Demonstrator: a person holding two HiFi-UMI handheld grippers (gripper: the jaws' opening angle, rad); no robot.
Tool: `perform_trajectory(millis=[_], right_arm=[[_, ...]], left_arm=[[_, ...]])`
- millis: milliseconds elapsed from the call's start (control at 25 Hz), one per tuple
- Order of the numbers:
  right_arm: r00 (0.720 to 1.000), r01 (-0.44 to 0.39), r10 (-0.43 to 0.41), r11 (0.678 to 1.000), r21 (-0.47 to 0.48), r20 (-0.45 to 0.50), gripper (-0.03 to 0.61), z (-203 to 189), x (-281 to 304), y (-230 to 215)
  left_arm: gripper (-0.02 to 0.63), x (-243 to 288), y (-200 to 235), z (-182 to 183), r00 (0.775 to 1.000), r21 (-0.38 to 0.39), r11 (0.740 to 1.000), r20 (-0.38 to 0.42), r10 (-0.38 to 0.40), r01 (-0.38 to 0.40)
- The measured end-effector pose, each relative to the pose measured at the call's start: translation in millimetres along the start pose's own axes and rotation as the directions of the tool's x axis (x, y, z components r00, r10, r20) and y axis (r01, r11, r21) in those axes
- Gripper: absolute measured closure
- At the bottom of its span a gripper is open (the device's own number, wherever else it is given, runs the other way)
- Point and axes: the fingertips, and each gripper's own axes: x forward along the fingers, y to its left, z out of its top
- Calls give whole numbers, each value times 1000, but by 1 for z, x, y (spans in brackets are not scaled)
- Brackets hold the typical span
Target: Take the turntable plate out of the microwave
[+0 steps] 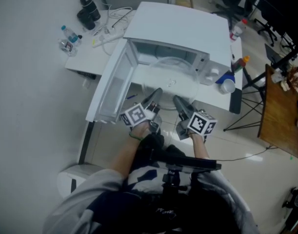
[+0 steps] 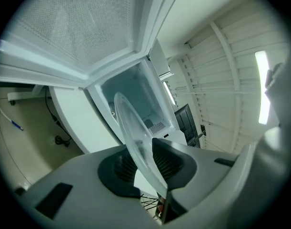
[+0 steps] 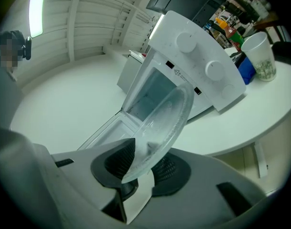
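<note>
**Plate gripped on its near rim by both grippers, at the mouth of the oven**

Head view: the microwave [image 1: 180,26] stands on a white table [image 1: 88,60] with its door [image 1: 114,89] swung open to the near left. The clear turntable plate [image 1: 172,74] lies roughly level at the opening. Its far part is inside the cavity and its near edge reaches out toward the person. The left gripper [image 1: 155,95] and the right gripper [image 1: 180,101] meet that near edge side by side, left of centre and right of centre. A cup [image 1: 228,86] stands on the table to the right of the oven, near a blue object.

Left gripper view: the jaws stand partly closed, and the ribbed dark pads [image 2: 171,159] press on either face of the plate's rim. The glass runs away from the grip toward the open cavity, with the door filling the upper left.

Right gripper view: the jaws are likewise part-way closed, clamped on the plate's rim. The rest of the disc rises toward the oven's opening. The control panel with its two knobs [image 3: 185,42] shows to the right, and the cup is far right.

Judgement: the step in hand is drawing the plate out. It is gripped on both sides but not yet clear of the oven. The next move calls for pulling both grippers toward the person together, keeping the glass level and equally held. They must also steer clear of the open door on the left, then find bare table on which to set the plate down. An uneven pull could twist the rim out of one grip.
</note>
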Motion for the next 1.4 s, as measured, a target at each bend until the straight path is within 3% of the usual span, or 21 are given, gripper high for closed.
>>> perform_trajectory(millis=[640, 1000, 1400], right_arm=[[997, -62, 61, 998, -31, -45, 477, -29, -74, 18], [995, -97, 96, 995, -29, -38, 477, -45, -97, 25], [996, -82, 79, 994, -77, -43, 477, -46, -116, 28]], left_arm=[[539, -49, -43, -57, 996, 0, 1000, 84, 20, -20], [540, -70, -58, -74, 994, 16, 1000, 105, 18, -19], [540, -77, -69, -86, 993, -2, 1000, 115, -9, 9]])
